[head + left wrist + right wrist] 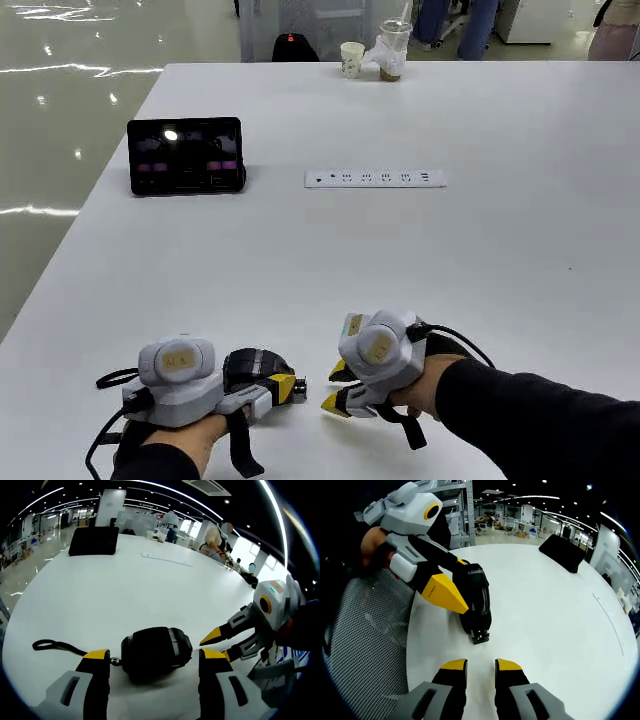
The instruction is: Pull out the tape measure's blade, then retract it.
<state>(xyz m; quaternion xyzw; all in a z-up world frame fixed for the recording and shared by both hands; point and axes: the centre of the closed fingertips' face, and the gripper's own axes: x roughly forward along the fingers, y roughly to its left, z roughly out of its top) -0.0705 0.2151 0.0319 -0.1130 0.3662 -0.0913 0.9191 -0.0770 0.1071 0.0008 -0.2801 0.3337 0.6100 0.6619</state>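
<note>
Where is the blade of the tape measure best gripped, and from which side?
Grip the small end hook sticking out of the tape measure at its front corner; the left gripper has its jaws on the case sides. Bring the right gripper straight at that end, which it faces, jaws either side of the hook.

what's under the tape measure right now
The bare white table: the tape measure sits on it between the left gripper's fingers. Its underside is hidden by its own case.

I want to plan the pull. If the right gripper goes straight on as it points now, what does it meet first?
The right gripper would probably meet the tape measure, at its blade end, held by the left gripper; depth is unclear.
</note>
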